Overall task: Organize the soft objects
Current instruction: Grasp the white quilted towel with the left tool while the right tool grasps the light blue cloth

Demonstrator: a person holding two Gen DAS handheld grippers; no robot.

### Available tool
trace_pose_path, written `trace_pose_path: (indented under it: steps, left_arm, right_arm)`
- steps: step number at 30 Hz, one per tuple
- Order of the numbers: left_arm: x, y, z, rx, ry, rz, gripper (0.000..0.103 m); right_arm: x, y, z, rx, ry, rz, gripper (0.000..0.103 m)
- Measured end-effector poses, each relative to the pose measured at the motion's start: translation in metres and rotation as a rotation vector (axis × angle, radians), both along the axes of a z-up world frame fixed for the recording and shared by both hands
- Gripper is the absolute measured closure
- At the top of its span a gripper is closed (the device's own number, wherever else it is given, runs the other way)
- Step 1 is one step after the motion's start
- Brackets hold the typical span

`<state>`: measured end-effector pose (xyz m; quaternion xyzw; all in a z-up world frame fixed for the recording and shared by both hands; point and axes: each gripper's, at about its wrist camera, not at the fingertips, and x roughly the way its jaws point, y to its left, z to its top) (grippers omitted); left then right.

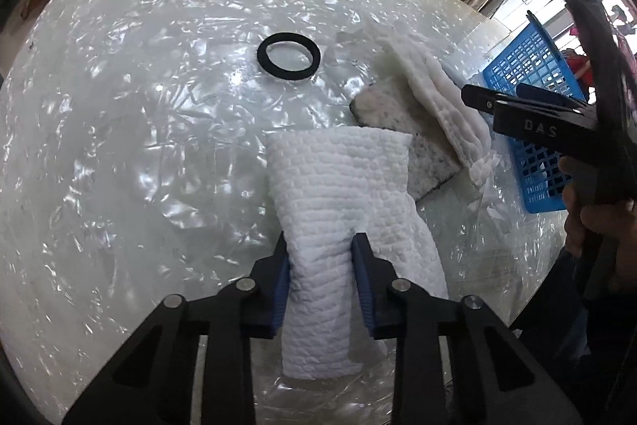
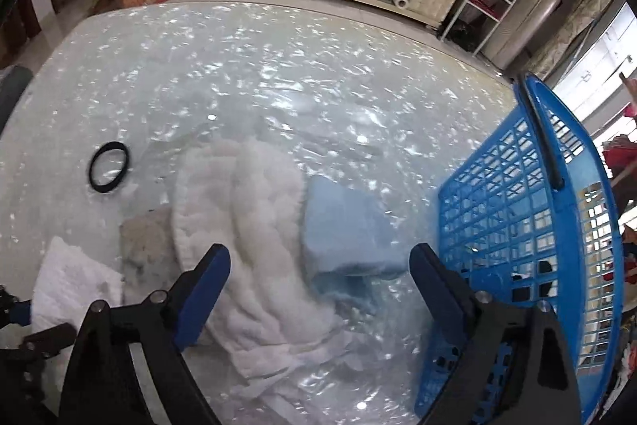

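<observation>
Two tongs working: my left tongs [image 1: 320, 279] pinch the quilted white cloth [image 1: 338, 186] at lower centre for basket [image 2: 529, 226] transfer; right tongs [image 2: 318, 285] spread apart over fluffy towel [image 2: 239, 206].

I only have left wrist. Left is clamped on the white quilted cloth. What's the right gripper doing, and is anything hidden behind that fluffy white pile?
Observer: Right gripper is open, jaws wide, hovering over the fluffy white pile, holding nothing.
Operator: Anything behind the pile?
Observer: Yes, a light blue folded cloth lies on the table beside the pile, on the basket side.
Operator: Basket state?
Observer: Blue basket stands close on the right; nothing soft shows through its grid, though I can't see all of its inside.
</observation>
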<state>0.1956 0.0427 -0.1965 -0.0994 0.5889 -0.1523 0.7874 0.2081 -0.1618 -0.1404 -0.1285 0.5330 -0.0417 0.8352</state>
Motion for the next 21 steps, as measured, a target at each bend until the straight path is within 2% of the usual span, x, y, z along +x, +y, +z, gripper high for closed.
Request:
trace_pose_path:
  steps: [4, 9, 13, 15, 20, 21]
  left_arm:
    - [-0.007, 0.000, 0.004, 0.015, -0.022, -0.018, 0.080]
    - [-0.010, 0.001, 0.009, 0.022, -0.040, -0.027, 0.081]
    - [-0.013, 0.006, 0.012, 0.023, -0.046, -0.017, 0.081]
    - [-0.015, 0.008, 0.014, 0.021, -0.050, -0.014, 0.081]
    - [-0.015, 0.012, 0.018, 0.021, -0.054, -0.015, 0.081]
    - [-0.016, 0.011, 0.018, 0.022, -0.055, -0.015, 0.081]
  right_arm:
    - [0.003, -0.007, -0.007, -0.059, 0.018, -0.016, 0.013]
    - [0.010, -0.010, -0.017, -0.072, 0.038, -0.023, 0.018]
    - [0.012, -0.011, -0.017, -0.052, 0.042, -0.027, 0.026]
    - [0.012, -0.010, -0.015, -0.045, 0.036, -0.030, 0.027]
    - [0.018, -0.014, -0.016, -0.090, 0.020, -0.038, 0.027]
    - [0.020, -0.015, -0.017, -0.101, 0.021, -0.044, 0.031]
